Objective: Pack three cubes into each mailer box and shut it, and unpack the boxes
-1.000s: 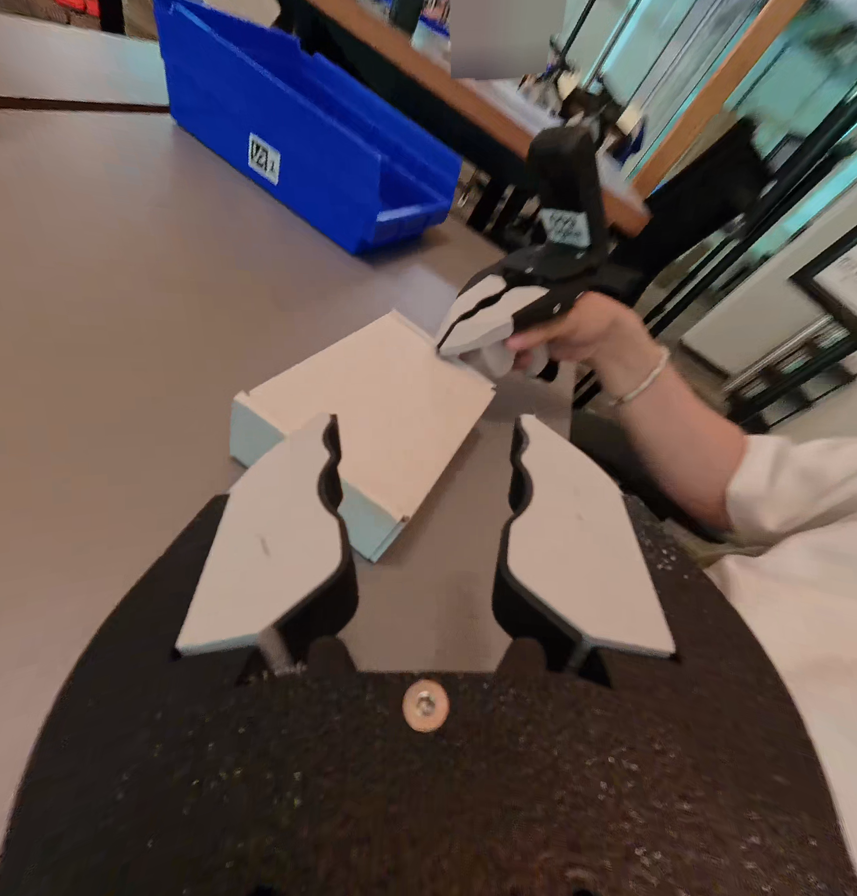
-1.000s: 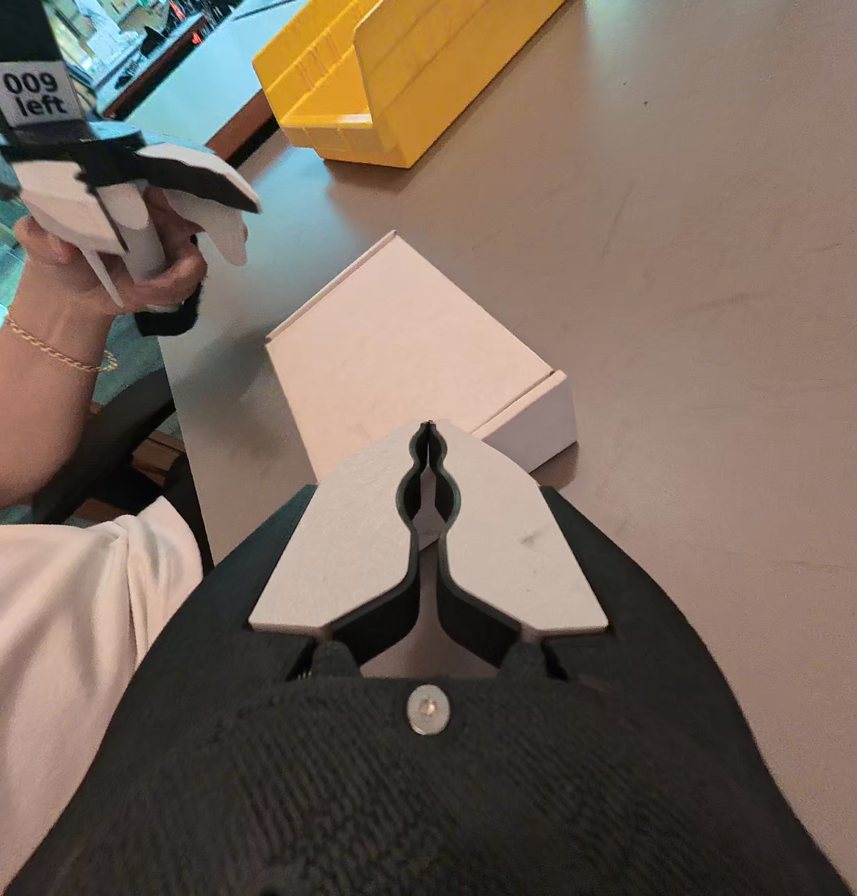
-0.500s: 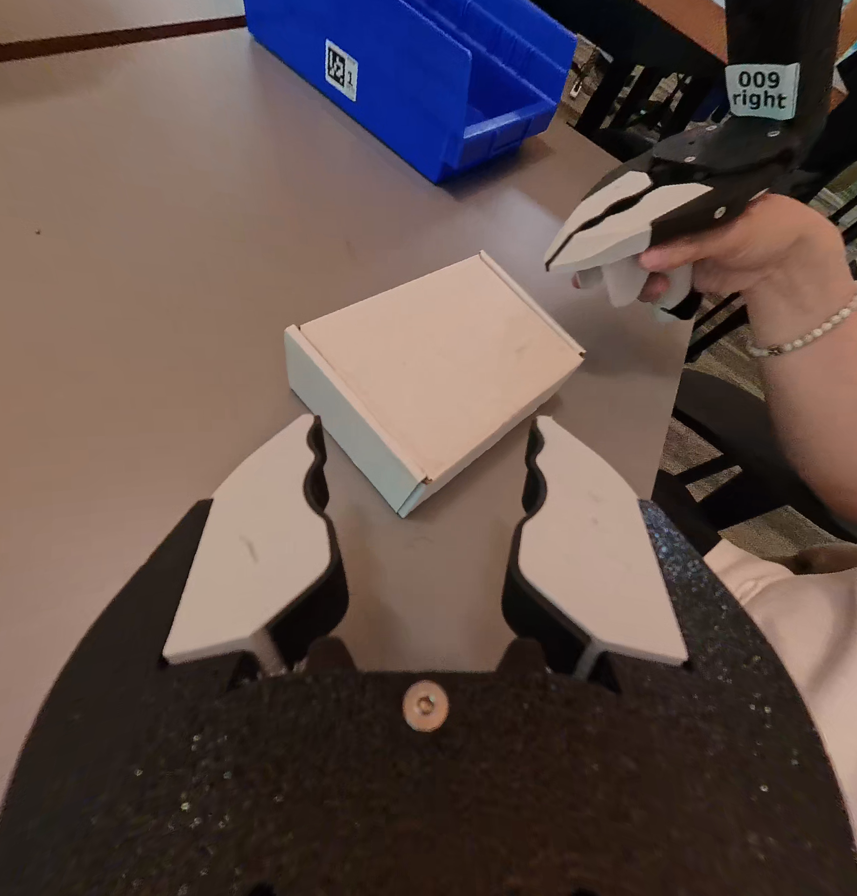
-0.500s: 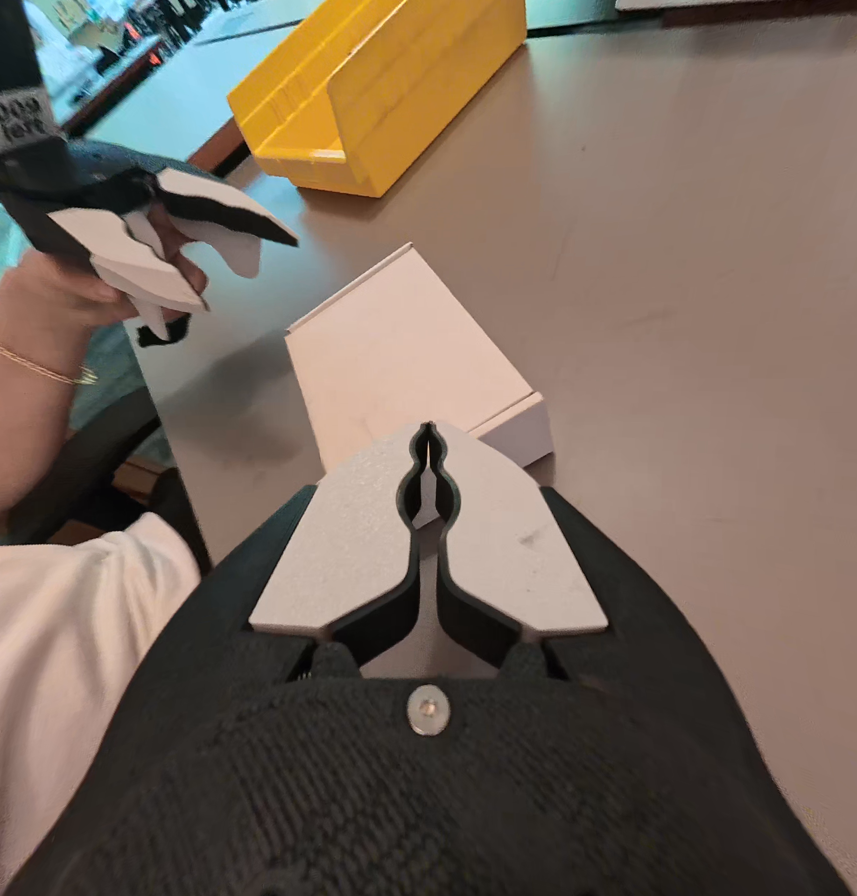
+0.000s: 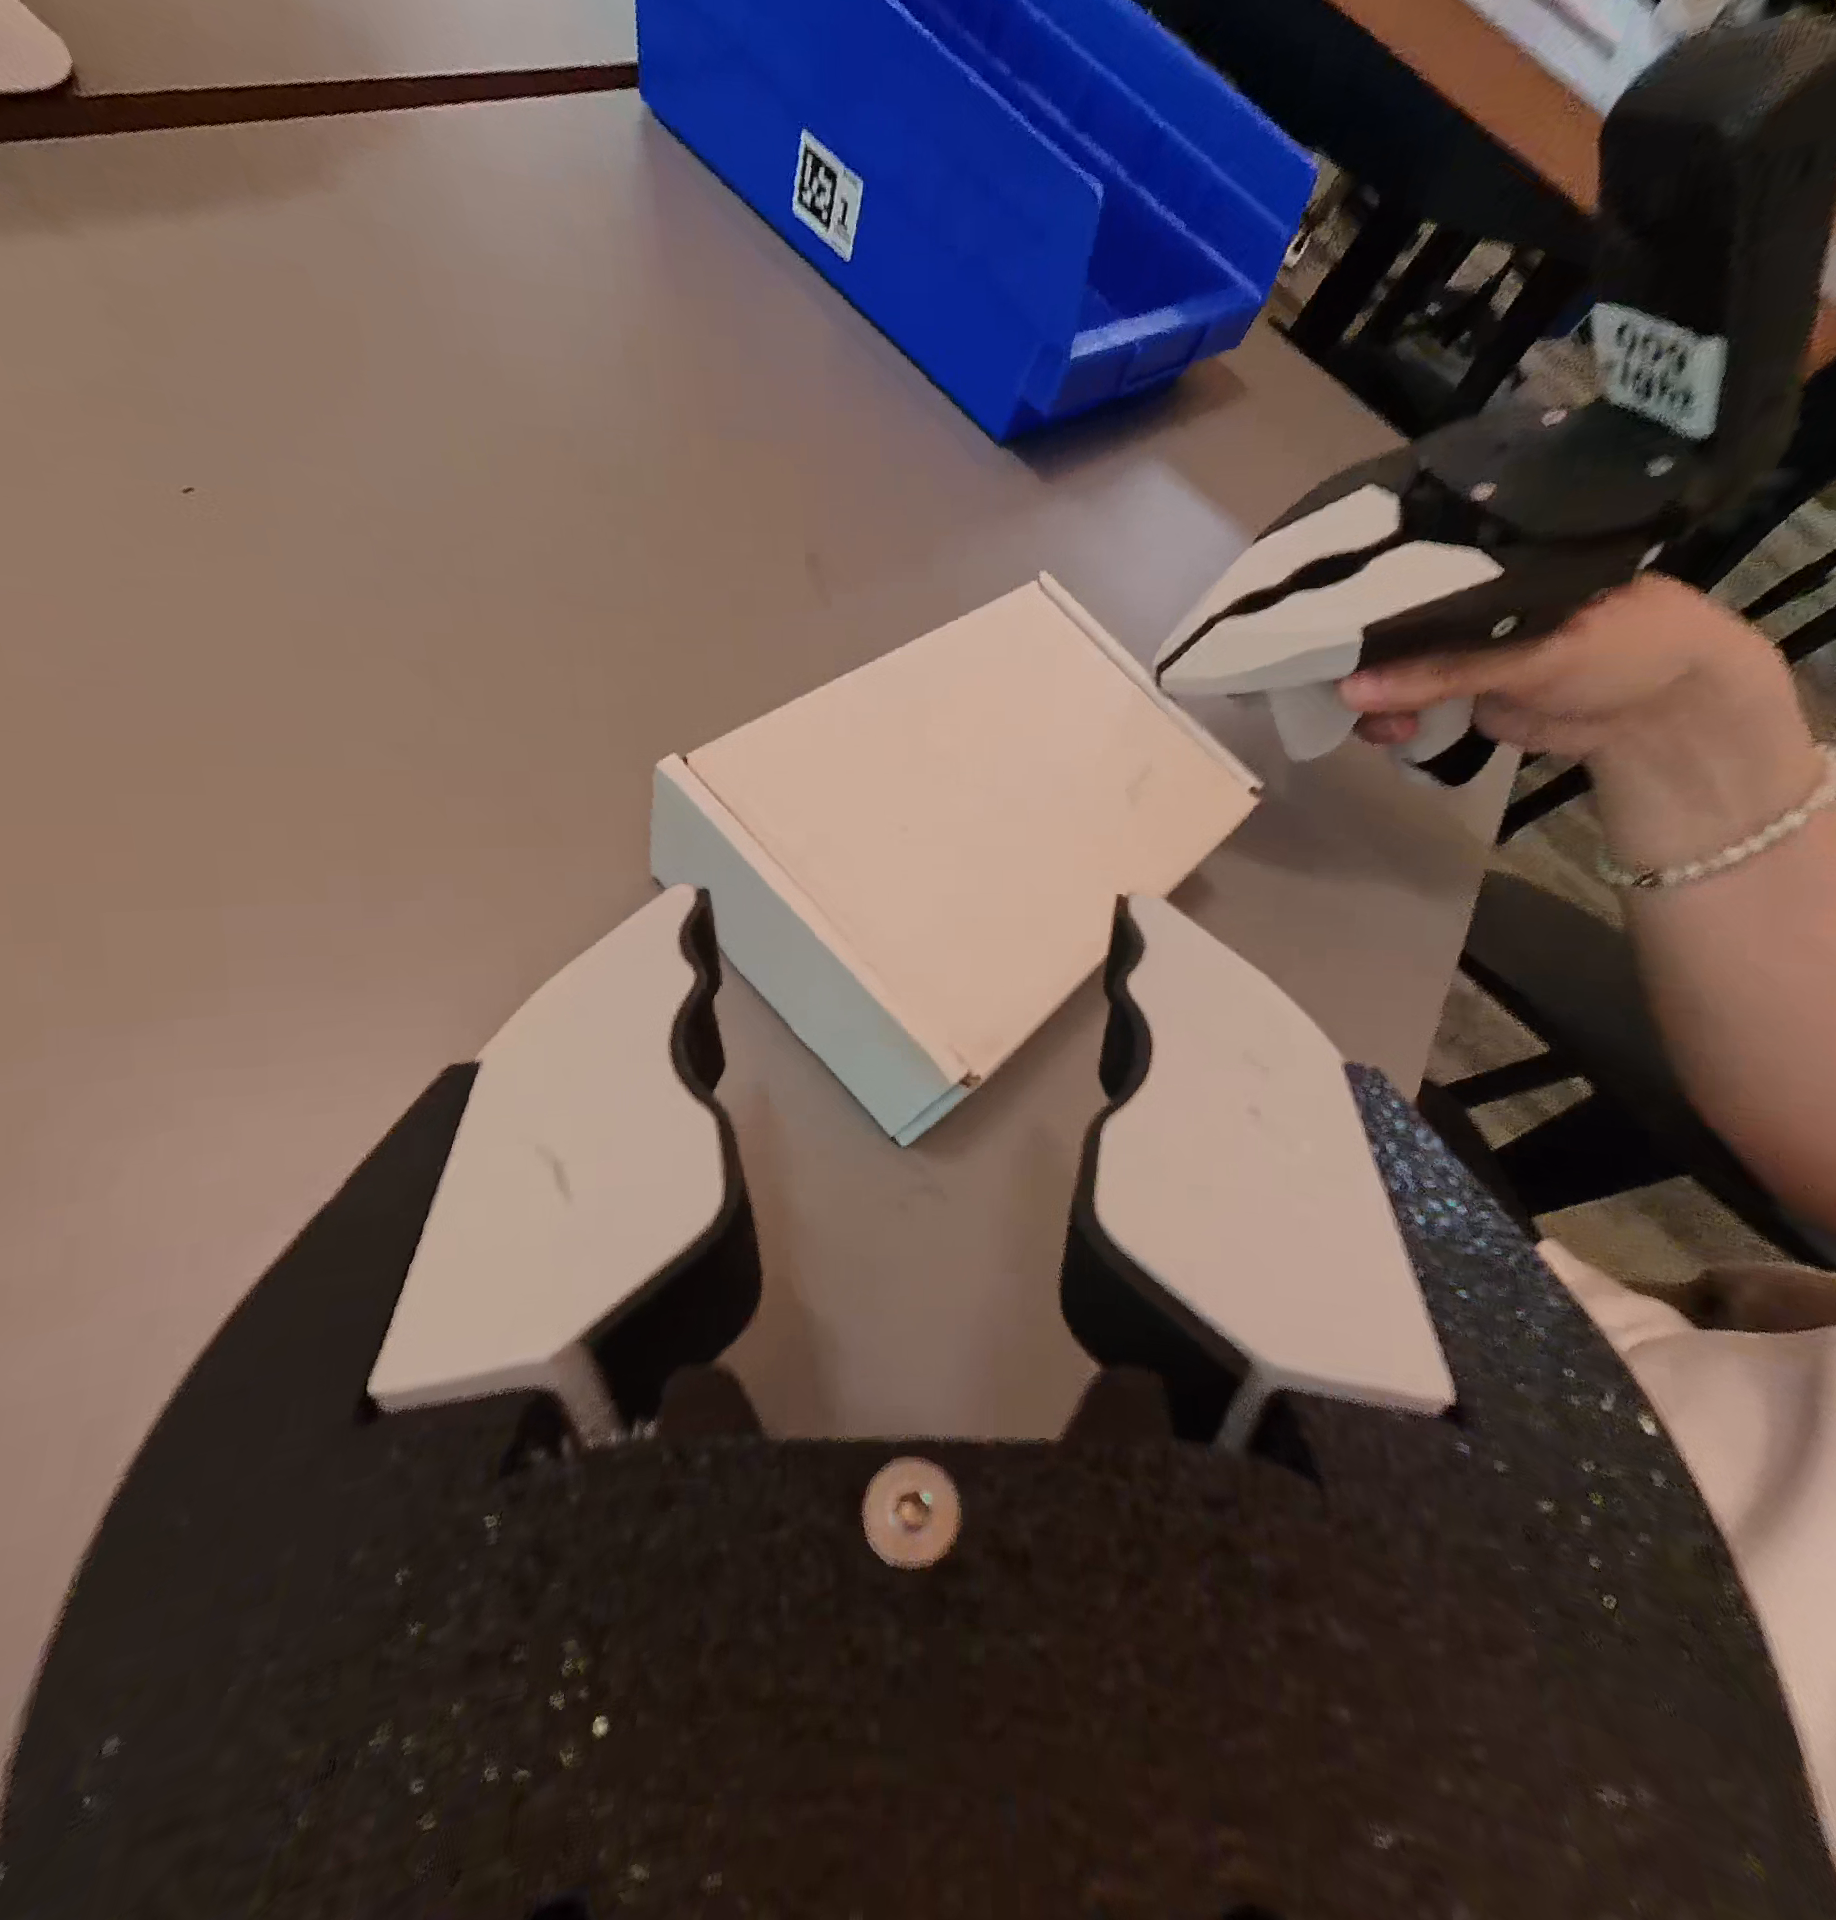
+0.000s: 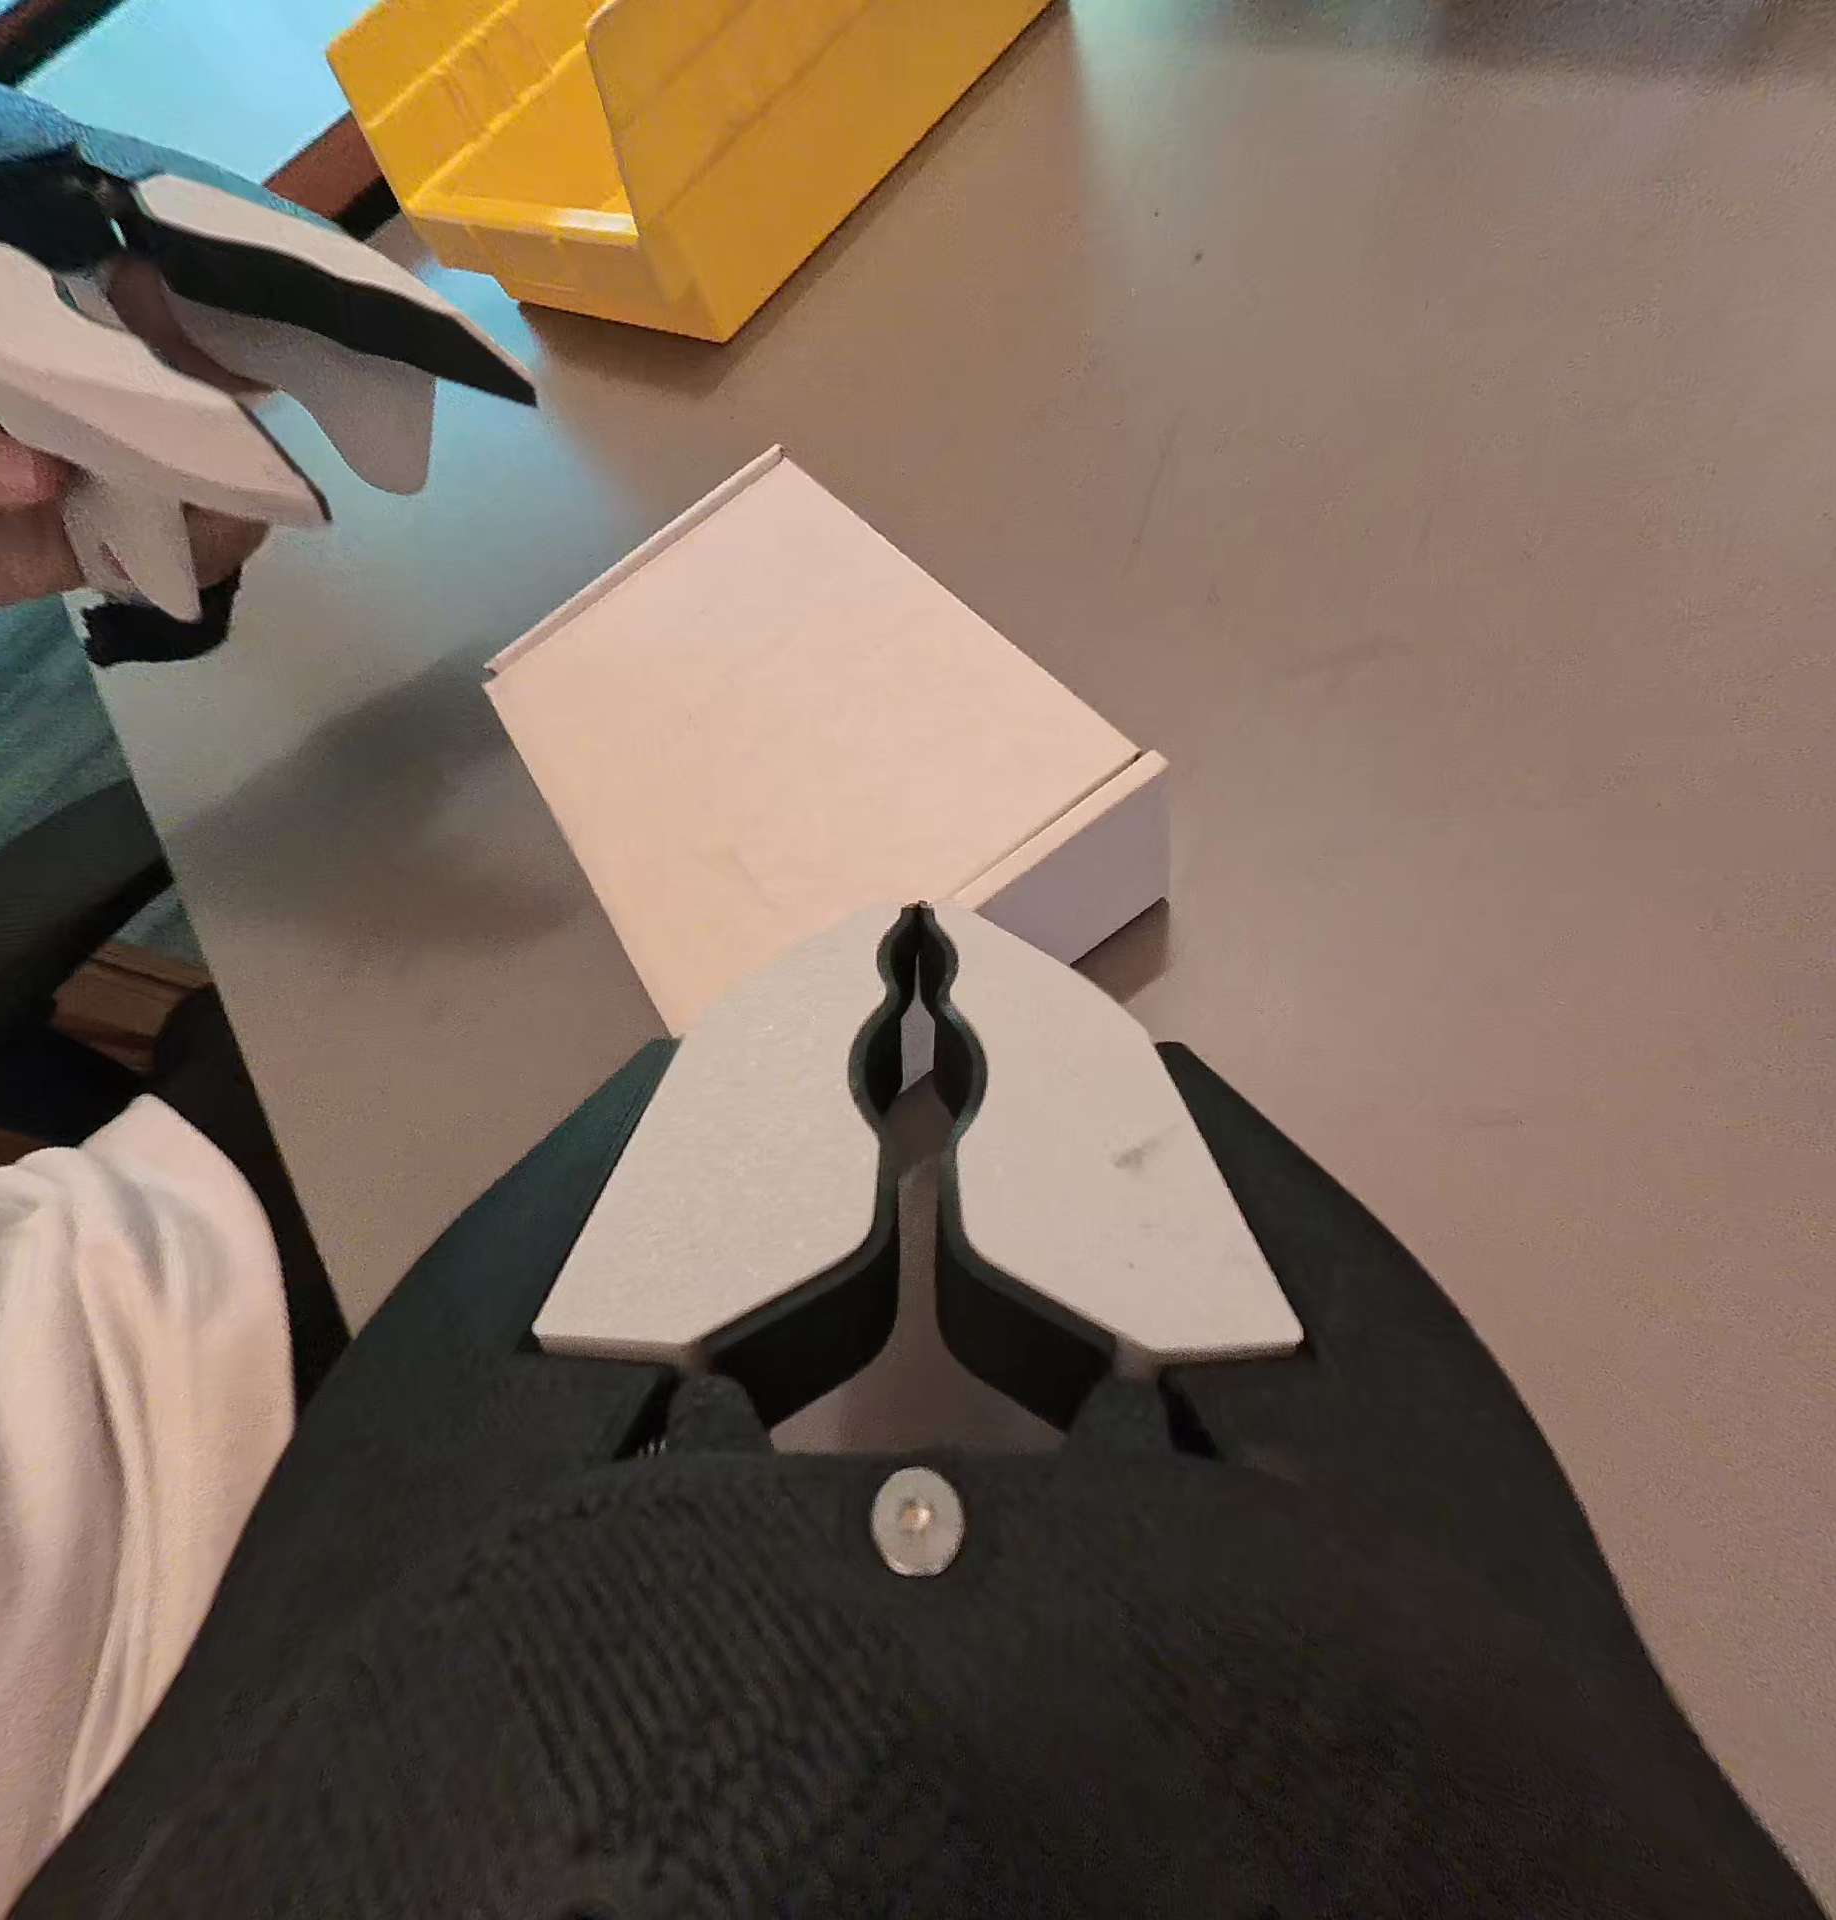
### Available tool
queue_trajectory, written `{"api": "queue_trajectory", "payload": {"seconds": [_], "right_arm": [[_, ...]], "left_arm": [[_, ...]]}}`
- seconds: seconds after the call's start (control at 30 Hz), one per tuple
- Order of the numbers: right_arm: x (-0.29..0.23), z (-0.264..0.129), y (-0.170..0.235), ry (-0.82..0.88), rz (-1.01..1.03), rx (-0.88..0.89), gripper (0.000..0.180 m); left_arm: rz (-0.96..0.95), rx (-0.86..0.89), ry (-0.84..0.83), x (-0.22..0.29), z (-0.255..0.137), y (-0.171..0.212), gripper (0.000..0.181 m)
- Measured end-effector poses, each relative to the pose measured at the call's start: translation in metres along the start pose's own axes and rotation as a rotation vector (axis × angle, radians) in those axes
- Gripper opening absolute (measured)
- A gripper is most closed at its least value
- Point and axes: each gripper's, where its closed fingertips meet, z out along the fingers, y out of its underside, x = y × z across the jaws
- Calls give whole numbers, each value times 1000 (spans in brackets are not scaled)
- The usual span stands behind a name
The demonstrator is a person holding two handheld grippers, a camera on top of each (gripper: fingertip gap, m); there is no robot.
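While hovering low over the desk (image 5: 374, 623), now closer: left hand-held gripper (image 5: 909, 956) agape around mailer box (image 5: 955, 831) at frame centre, right hand-held gripper (image 5: 1205, 649) pinched empty beside its far corner; opening seemingly next.

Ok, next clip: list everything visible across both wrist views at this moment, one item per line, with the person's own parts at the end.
mailer box: one, white, closed, flat on the table between the two grippers
blue bin: one, blue, with a small label on its side, beyond the box in the left wrist view
yellow bin: one, yellow, beyond the box in the right wrist view
table: one, grey-brown, under everything
cubes: none in view
left gripper: one, white and black, jaws open, either side of the box's near corner
right gripper: one, white and black, jaws shut on nothing, tips by the box's edge
hands: two, one on each gripper handle, a bracelet on the right wrist
sleeves: white
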Motion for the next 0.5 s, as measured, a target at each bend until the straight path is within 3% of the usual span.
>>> {"api": "queue_trajectory", "payload": {"seconds": [0.23, 0.37, 0.5], "right_arm": [[12, 4, -6, 110, -108, 36, 0], [12, 1, -5, 136, -176, 22, 4], [9, -4, -6, 72, -70, 47, 27]], "left_arm": [[49, -10, 3, 2, 7, 5, 50], [-45, -20, 104, 9, 10, -1, 0], [-238, -90, 176, 5, 20, 1, 0]]}}
